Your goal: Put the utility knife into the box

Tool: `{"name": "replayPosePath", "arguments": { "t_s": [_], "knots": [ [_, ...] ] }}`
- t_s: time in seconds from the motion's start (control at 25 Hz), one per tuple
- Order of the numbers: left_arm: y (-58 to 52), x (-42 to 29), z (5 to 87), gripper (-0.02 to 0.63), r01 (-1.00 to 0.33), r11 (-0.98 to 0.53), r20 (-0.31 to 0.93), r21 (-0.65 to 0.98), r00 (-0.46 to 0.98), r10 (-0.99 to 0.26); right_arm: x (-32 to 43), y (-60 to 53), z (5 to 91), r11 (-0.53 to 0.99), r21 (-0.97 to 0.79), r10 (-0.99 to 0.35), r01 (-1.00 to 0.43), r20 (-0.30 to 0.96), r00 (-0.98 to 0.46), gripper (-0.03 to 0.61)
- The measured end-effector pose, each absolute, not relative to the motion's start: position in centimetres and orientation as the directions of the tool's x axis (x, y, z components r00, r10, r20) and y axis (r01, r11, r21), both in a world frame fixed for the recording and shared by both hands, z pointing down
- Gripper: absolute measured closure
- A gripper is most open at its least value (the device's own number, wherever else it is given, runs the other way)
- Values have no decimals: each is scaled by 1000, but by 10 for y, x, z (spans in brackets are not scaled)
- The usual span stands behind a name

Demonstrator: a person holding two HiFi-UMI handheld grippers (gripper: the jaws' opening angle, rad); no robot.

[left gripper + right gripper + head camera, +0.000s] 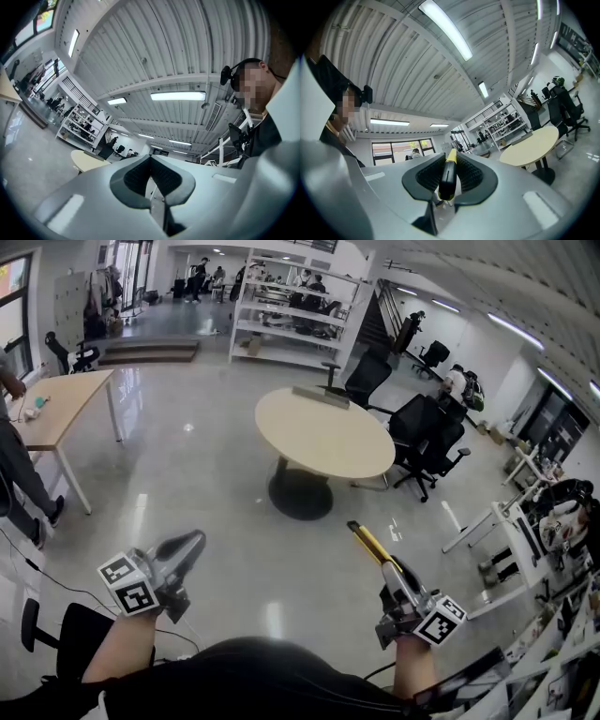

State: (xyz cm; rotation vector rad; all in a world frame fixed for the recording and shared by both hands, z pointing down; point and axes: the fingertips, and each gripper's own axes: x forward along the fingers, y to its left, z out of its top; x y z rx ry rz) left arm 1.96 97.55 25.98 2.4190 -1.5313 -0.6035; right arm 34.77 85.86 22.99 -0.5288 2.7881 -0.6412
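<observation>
Utility knife (448,176) is gripped by the right hand-held gripper (392,570), clamped between the ribbed pads with the yellow end pointing forward and up past the jaw tips; it is held in the air above the floor (206,484), in contact with nothing else. Left hand-held gripper (151,161) is clenched with nothing between the pads and is raised at the other side of the body. Pick-up is judged done, so transport and placing are left. No box is seen in any view, so the target is not located and the remaining distance cannot be judged; the knife is not yet in any container. Around: a round worktop (323,432) on a dark pedestal is seen ahead, well apart from both grippers, with a flat grey item on its far edge that is too small to identify. Black office chairs (427,437) are grouped just right of it. A long wooden worktop (61,404) is at far left with a person (19,474) beside it. White shelving (291,310) stands at the back. Open floor lies ahead of the grippers; the chairs are the likeliest obstacle to the right.
</observation>
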Motion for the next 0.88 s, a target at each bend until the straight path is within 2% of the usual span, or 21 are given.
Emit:
{"name": "replayPosePath", "arguments": {
  "t_s": [0.24,0.44,0.72,0.88],
  "knots": [
    [938,28,271,615,-810,-431,-203,398,380,-902,356,816,238,838,-449,-401,-309,-125,-907,489],
    [881,60,266,615,-844,-394,-194,364,345,-918,380,748,246,857,-458,-342,-234,-167,-925,489],
    [774,141,243,615,-854,-379,-194,357,329,-924,439,639,237,881,-446,-265,-156,-194,-945,489],
    [719,188,238,615,-841,-404,-194,360,356,-914,477,590,242,882,-447,-264,-153,-198,-944,489]
  ]
}}
